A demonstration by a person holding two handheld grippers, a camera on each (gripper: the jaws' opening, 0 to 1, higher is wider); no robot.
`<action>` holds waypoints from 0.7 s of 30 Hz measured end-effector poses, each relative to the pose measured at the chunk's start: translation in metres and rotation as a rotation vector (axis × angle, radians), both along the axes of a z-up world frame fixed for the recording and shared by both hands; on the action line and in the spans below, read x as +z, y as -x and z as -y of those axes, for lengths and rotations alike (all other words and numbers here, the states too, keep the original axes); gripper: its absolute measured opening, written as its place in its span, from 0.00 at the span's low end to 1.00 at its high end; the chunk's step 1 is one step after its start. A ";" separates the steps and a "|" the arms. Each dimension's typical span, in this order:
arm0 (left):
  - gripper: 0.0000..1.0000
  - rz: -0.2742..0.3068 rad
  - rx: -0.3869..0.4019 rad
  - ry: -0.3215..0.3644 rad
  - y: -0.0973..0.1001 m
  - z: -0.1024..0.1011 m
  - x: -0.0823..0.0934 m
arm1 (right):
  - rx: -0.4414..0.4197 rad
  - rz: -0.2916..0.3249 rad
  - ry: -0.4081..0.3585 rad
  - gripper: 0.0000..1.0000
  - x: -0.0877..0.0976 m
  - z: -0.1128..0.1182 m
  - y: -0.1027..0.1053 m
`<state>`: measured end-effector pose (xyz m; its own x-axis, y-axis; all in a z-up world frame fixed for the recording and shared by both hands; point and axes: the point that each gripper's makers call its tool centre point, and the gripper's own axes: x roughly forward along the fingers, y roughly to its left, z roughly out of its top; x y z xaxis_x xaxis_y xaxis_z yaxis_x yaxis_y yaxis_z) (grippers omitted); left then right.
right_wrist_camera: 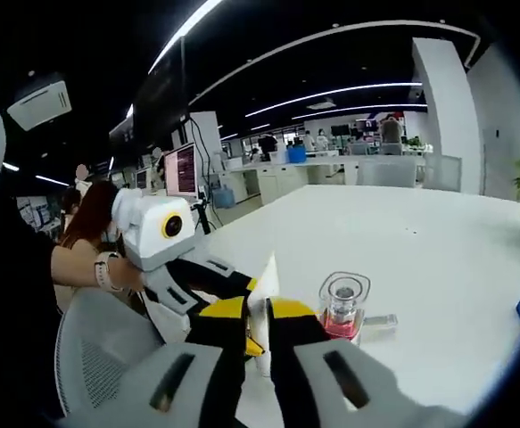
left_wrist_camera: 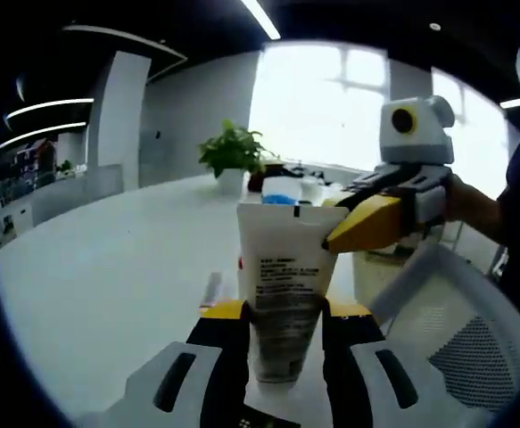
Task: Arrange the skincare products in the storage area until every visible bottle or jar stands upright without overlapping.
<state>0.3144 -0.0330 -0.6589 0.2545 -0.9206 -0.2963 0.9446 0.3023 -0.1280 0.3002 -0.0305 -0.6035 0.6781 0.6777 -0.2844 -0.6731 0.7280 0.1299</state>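
left gripper view: left claw (left_wrist_camera: 282, 314) grips white tube (left_wrist_camera: 282, 276) | right gripper view: right claw (right_wrist_camera: 258, 314) pinches it; pink jar (right_wrist_camera: 342, 308) beside

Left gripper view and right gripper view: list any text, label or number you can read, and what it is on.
None is legible.
White tube held in the left gripper: dark printed lines, too blurred to read.
Monitor in the office behind: lit screen, too small to read.
Clear bottle: no print visible.
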 end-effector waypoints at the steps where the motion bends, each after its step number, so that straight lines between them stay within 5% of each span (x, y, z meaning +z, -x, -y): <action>1: 0.28 0.003 0.005 -0.001 -0.001 0.000 -0.001 | 0.000 0.001 0.014 0.07 -0.002 0.000 -0.001; 13: 0.29 0.011 0.047 -0.010 0.001 -0.005 -0.002 | 0.017 0.001 0.033 0.05 -0.004 -0.007 -0.002; 17: 0.29 0.117 0.027 -0.085 0.004 -0.011 -0.005 | 0.015 0.047 0.098 0.05 -0.003 -0.006 -0.001; 21: 0.29 0.111 0.033 -0.115 0.009 -0.014 -0.006 | 0.046 0.044 0.092 0.06 -0.004 -0.011 0.003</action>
